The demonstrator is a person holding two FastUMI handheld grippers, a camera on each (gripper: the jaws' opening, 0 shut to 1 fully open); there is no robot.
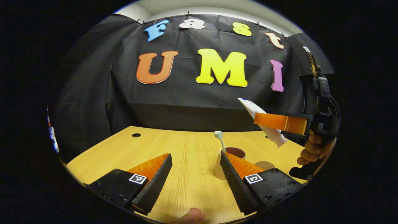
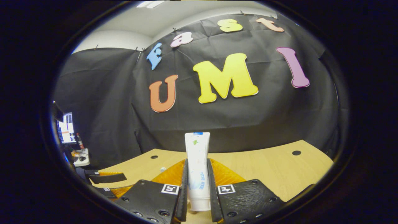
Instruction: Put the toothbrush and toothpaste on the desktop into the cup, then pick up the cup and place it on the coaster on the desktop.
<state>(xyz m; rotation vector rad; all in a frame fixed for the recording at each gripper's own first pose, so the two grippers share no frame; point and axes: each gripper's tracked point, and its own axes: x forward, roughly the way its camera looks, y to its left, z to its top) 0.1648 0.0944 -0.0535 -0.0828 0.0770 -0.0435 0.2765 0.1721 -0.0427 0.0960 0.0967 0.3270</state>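
Left gripper view: my left gripper [image 1: 196, 174] is released, its two fingers spread wide with bare desktop [image 1: 186, 155] between them and nothing in the gap. Just beyond my right-hand finger stands the cup [image 1: 231, 155], upright on the wood, partly hidden by that finger. The toothbrush [image 1: 220, 140] is already in the cup, bristle head up, leaning slightly toward my left-hand finger's side. Beside the cup, farther out to the right, a round flat coaster [image 1: 264, 165] lies on the desktop; the cup is not on it. Above and to the right of the cup, my right gripper [image 1: 281, 123] is held in the air by a hand [image 1: 314, 149]. Its fingers are clenched on the toothpaste [image 1: 264, 123], which hangs tilted, one end up and toward the cloth wall, the other end down toward the desktop. The tube is clear of the cup and touches nothing else. A small round hole [image 1: 136, 135] sits in the far left part of the desktop.

Right gripper view: my right gripper [image 2: 197, 186] is grasping the toothpaste [image 2: 197, 161]; both fingers press its sides. The tube stands straight between them, its flat crimped end pointing away from me and its cap end nearest my base. Desktop [image 2: 273, 168] lies beyond. My left gripper [image 2: 105, 178] shows low at the far left edge.
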